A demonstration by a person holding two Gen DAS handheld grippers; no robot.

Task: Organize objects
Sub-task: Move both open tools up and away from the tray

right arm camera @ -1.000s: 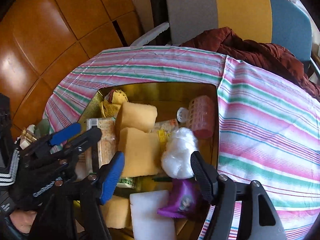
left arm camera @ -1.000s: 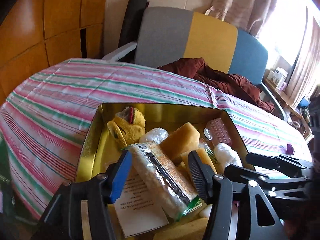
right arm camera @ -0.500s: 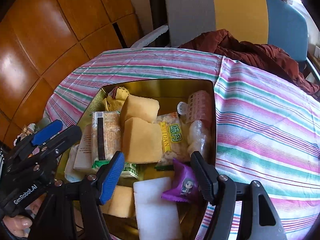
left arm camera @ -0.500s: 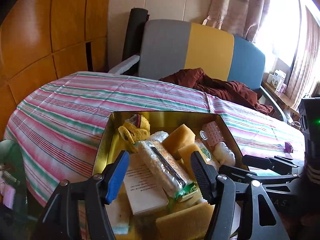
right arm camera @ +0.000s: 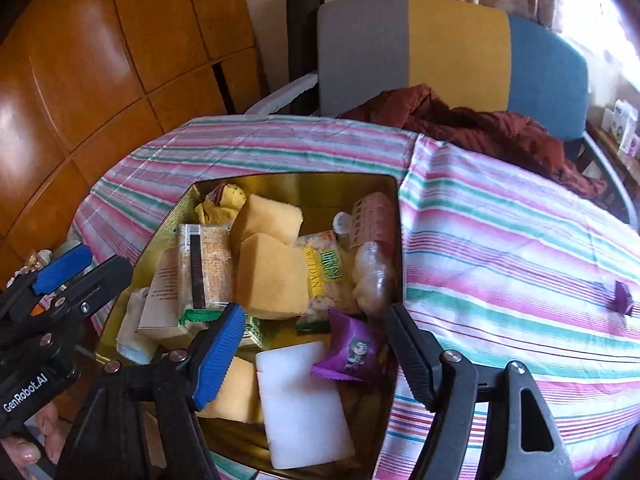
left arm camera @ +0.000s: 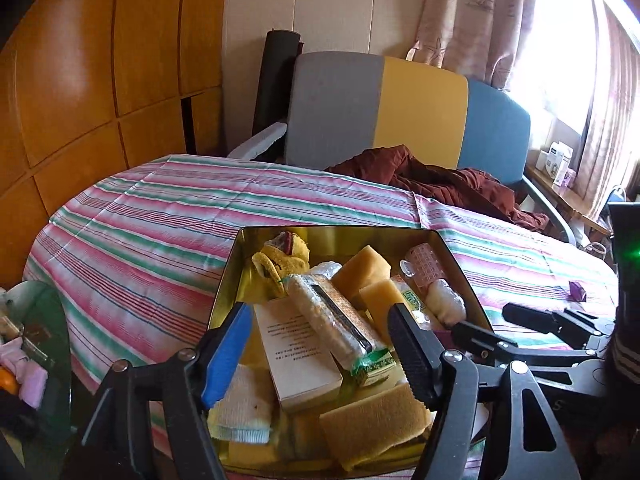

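Note:
A gold tin box (left arm camera: 228,276) (right arm camera: 168,216) sits on the striped tablecloth, full of items: yellow sponges (right arm camera: 272,276), a rice cracker pack (left arm camera: 328,320) (right arm camera: 206,264), a white booklet box (left arm camera: 296,360), a pink roller (right arm camera: 372,220), a white foam block (right arm camera: 300,400) and a purple snack packet (right arm camera: 352,352). My left gripper (left arm camera: 320,352) is open and empty, held above the box's near side. My right gripper (right arm camera: 312,348) is open and empty above the box's near right corner. A small purple piece (right arm camera: 623,298) (left arm camera: 577,291) lies on the cloth to the right.
A grey, yellow and blue chair (left arm camera: 400,108) with a dark red cloth (left arm camera: 440,184) stands behind the table. Wooden wall panels (left arm camera: 100,60) are on the left. A glass side table (left arm camera: 36,340) with clutter is at the lower left.
Both grippers have drawn back and up from the box, both open. The right gripper let go of the white fluffy wad and purple packet, which now lie in the box.

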